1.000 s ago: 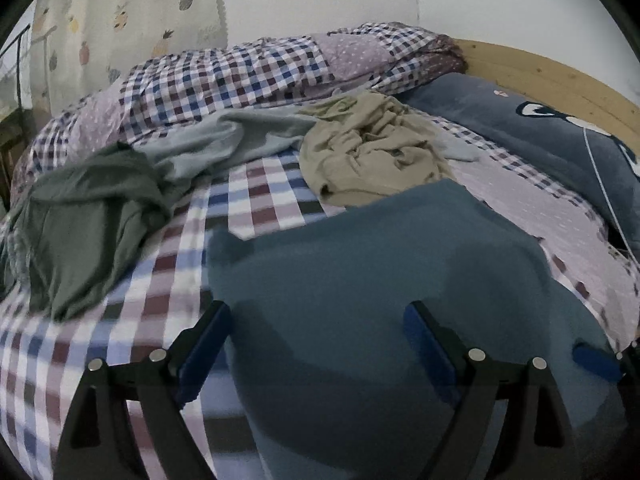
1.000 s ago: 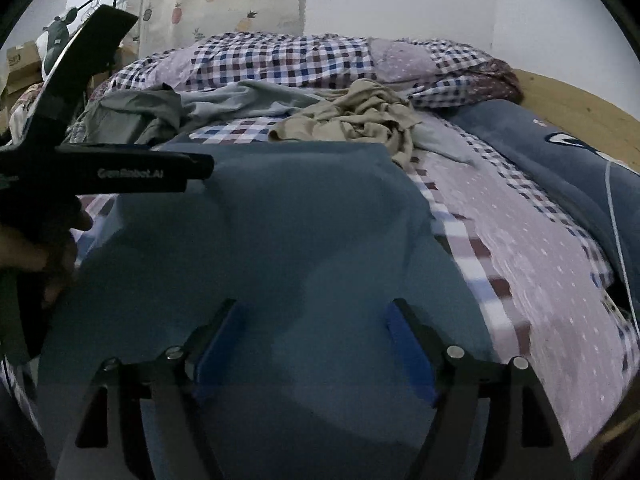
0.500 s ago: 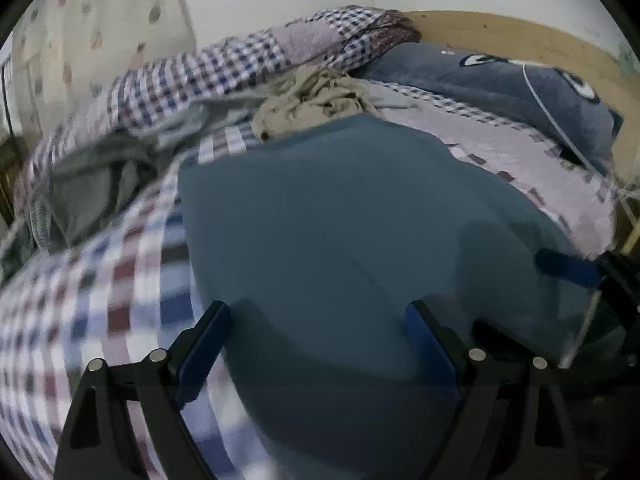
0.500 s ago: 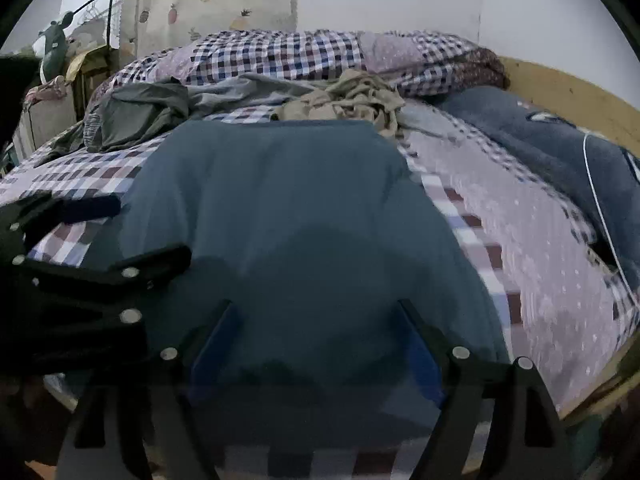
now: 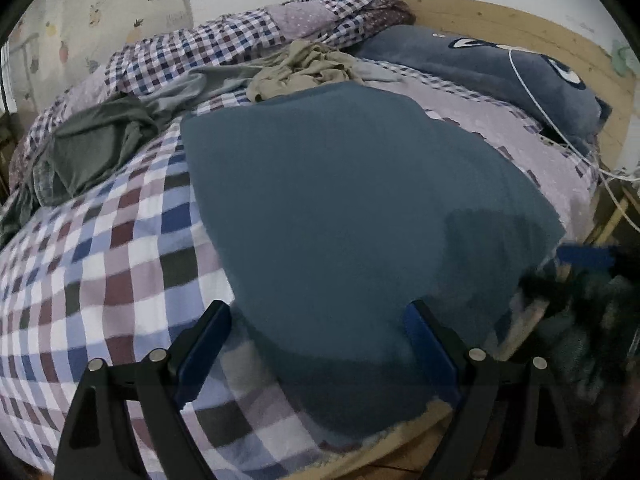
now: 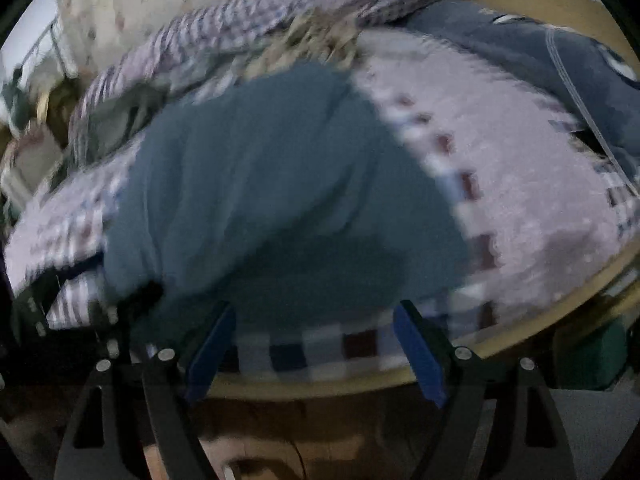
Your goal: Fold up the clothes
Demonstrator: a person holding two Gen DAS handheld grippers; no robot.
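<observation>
Reading both wrist views, I found the teal garment spread flat on the checked bedspread, its near hem at the bed's front edge. My left gripper stood wide apart and empty over that hem. My right gripper was equally wide, holding nothing, just off the bed's front edge by the same hem; its view was blurred. Beyond the garment lay a beige garment and, left of that, a grey-green garment.
</observation>
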